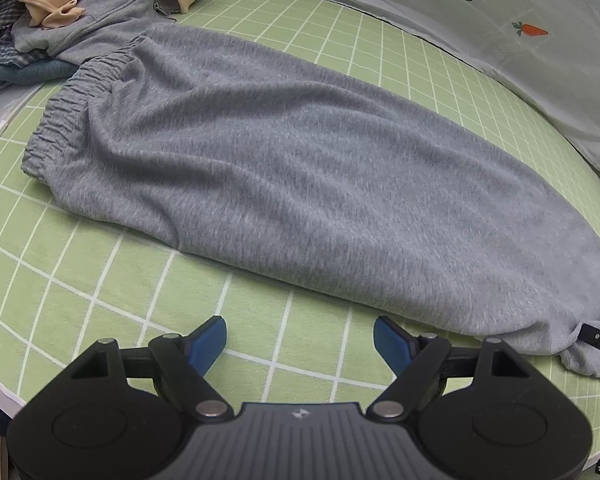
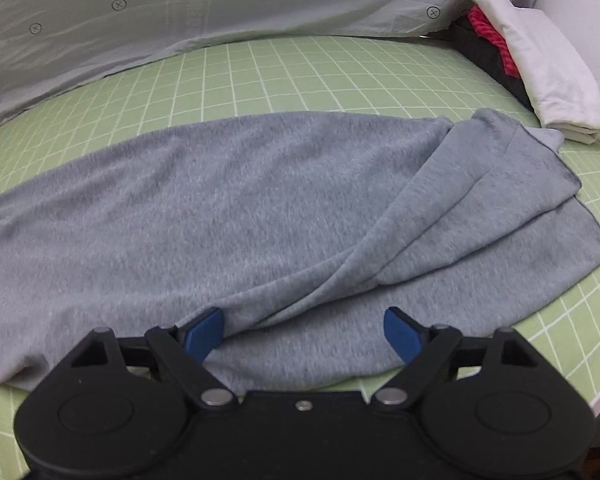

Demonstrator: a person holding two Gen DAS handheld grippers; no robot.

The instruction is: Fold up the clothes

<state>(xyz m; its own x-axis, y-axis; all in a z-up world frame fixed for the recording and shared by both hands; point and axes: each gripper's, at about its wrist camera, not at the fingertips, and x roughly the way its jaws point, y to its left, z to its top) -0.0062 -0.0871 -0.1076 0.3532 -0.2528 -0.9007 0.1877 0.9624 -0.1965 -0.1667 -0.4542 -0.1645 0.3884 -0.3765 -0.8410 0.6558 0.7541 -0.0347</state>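
grey sweatpants (image 1: pixel 300 184) flat on green grid sheet (image 1: pixel 100 300), long axis upper left to lower right | left gripper (image 1: pixel 300 344) agape, empty, just short of near edge | right gripper (image 2: pixel 304 334) wide, unclamped, over leg end; nearer

The grey trousers (image 1: pixel 300 168) run off the right edge of the left wrist view, hem end unseen. In the right wrist view the trousers' near edge is hidden behind the right gripper (image 2: pixel 303 334). Far-left clothes pile (image 1: pixel 60 8) is cut off.
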